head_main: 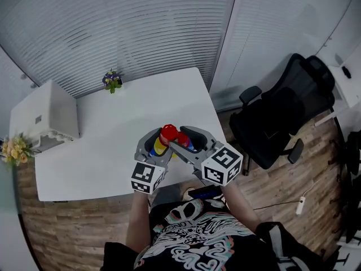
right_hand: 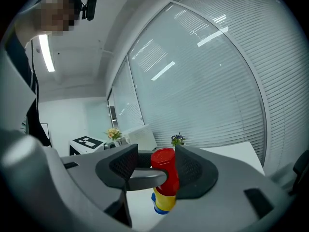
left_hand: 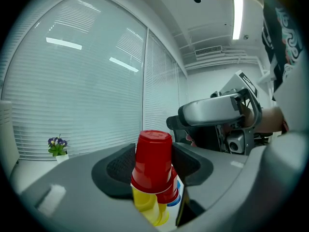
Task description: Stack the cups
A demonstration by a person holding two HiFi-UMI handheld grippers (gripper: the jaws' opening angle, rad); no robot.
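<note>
Cup stack [left_hand: 153,164], red over yellow and blue, is sitting between the jaws of the left gripper [head_main: 159,143], which are pinching it. The right gripper [right_hand: 157,166] is reaching in level from beside it, jaws spread around the red top and not pressing. Stacking looks done. The next move is likely lowering the stack onto the table [head_main: 107,151] and keeping it upright.

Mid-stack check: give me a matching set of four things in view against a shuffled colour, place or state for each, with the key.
Things:
1. top cup
2. potted flowers
3. office chair
4. right claw

Descriptions:
a. black, off the right side of the table
b. open
c. red
d. at the table's far edge

Pairs: 1-c, 2-d, 3-a, 4-b
</note>
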